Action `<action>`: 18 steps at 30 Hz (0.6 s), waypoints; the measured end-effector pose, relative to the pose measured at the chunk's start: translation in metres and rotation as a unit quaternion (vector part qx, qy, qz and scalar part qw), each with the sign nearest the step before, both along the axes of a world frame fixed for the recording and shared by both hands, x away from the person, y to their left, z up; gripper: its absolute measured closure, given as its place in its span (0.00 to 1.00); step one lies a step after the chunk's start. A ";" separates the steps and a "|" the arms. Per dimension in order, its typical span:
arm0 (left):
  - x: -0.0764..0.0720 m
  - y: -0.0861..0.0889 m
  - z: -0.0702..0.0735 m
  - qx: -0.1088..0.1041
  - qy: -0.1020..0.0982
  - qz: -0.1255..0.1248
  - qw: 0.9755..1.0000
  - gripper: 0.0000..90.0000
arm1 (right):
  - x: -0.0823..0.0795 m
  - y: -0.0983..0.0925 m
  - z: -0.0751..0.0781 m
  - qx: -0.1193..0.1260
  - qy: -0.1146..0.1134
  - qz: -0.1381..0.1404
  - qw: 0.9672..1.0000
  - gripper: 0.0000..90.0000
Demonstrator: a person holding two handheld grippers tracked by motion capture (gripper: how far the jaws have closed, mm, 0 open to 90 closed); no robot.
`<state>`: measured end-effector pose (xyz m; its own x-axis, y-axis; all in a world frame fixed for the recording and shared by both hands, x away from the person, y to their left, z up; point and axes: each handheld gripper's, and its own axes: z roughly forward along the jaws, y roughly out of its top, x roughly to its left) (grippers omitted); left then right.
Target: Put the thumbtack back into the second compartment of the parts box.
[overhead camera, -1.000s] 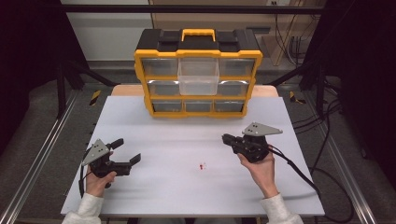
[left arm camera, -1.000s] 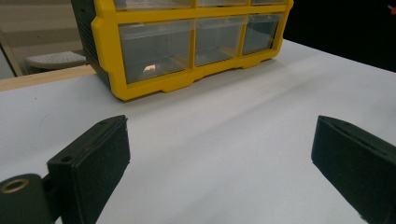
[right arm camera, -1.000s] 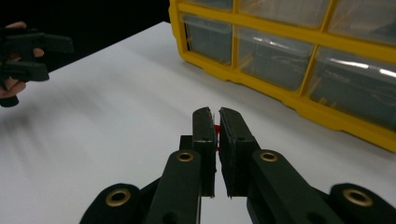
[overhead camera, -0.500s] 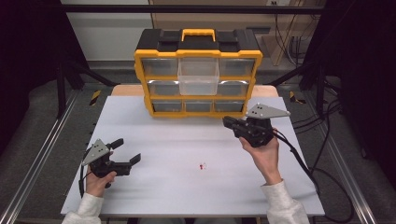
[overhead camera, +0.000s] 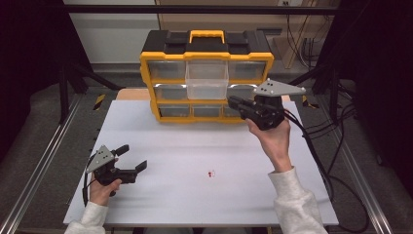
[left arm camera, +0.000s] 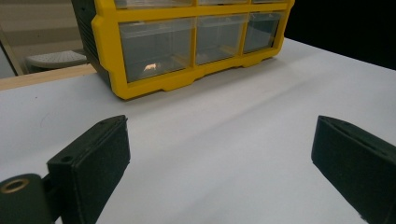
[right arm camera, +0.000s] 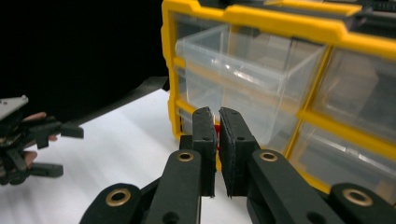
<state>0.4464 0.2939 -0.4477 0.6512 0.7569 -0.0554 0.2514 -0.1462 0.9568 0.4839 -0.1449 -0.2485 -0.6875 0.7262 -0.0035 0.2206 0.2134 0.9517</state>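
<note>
Pinching a small red piece [right arm camera: 216,132] in my right gripper [overhead camera: 235,103], orientation unreadable; left gripper [overhead camera: 132,158] spread, empty.

The right gripper [overhead camera: 233,101] is raised on an outstretched forearm, jaws pinched nearly together on a small red piece. The left gripper [overhead camera: 134,158] sits low, jaws spread wide.

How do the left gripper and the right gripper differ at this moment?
The left gripper sits low over the white table with jaws wide open and nothing between them; the right gripper is raised near the pulled-out clear drawer of the yellow organizer, jaws shut on a small red piece. Both are black and hand-held.
</note>
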 end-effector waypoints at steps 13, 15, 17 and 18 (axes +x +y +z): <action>0.000 0.001 0.000 -0.002 -0.003 0.001 1.000 0.05 | 0.031 0.017 0.033 -0.003 -0.007 -0.016 1.000 0.95; 0.001 0.001 0.000 -0.002 -0.002 0.002 1.000 0.05 | 0.037 0.020 0.035 -0.004 -0.005 -0.019 1.000 0.95; 0.001 0.001 0.000 -0.002 -0.003 0.001 1.000 0.05 | 0.042 0.022 0.036 -0.006 -0.004 -0.021 1.000 0.95; 0.001 0.001 0.000 -0.002 -0.003 0.001 1.000 0.05 | 0.045 0.024 0.037 -0.008 -0.003 -0.021 1.000 0.95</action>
